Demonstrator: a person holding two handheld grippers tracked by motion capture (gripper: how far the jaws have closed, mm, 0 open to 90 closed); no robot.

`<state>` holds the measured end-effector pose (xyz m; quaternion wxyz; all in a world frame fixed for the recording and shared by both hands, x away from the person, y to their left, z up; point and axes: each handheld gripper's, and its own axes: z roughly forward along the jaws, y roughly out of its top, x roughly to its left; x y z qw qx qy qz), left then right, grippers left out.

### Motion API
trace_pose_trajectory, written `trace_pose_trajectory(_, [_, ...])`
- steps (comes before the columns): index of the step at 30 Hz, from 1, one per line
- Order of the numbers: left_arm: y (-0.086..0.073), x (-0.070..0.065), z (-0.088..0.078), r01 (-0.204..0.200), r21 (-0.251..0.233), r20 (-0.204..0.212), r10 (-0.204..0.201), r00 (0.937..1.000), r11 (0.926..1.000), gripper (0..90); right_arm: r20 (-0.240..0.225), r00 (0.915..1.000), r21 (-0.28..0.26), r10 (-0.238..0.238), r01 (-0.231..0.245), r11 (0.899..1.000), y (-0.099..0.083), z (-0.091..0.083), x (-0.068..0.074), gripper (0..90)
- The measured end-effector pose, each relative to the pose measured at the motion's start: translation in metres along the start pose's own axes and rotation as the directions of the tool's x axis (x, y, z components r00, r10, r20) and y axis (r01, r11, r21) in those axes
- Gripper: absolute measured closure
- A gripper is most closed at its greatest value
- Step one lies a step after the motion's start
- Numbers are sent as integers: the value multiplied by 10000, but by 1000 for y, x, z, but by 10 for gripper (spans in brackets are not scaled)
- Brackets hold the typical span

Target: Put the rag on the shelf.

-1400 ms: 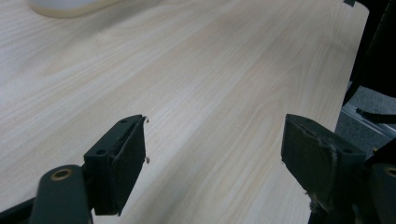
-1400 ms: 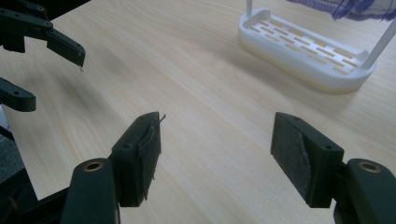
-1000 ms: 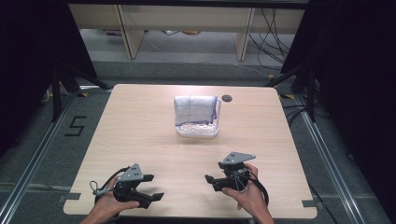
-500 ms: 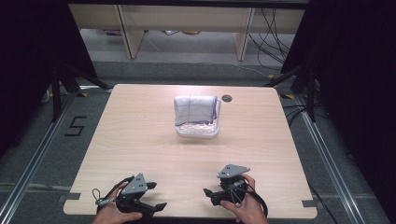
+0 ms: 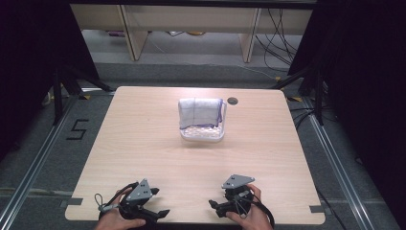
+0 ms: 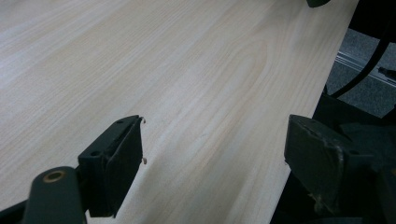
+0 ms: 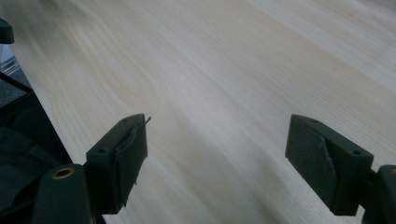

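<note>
White checked cloth (image 5: 200,112) – folded – fills pale basket (image 5: 203,135).

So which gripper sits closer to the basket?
The right gripper: it lies almost straight below the basket, while the left gripper is farther left.

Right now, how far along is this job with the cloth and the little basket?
The folded white towel already sits in the white basket at the far middle of the table, so that part looks done. Nothing is in hand: the left gripper and right gripper are open near the table's near edge. Little seems left.
</note>
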<state>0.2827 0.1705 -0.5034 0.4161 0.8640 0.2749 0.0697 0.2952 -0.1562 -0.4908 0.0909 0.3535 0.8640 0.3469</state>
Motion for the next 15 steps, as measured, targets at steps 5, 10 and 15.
trace_pose_trajectory(5, [0,0,0,-140,178,14,140,9999,9997,189,35,10000,15,-51,51,10000,-1,0,0,219])
trace_pose_trajectory(10, [0,1,0,-81,78,25,81,10000,9999,189,61,10000,-103,26,-26,9999,-2,1,1,220])
trace_pose_trajectory(15, [0,2,-1,-123,207,-56,124,9999,9997,190,8,9998,-55,180,-180,9998,-2,1,1,220])
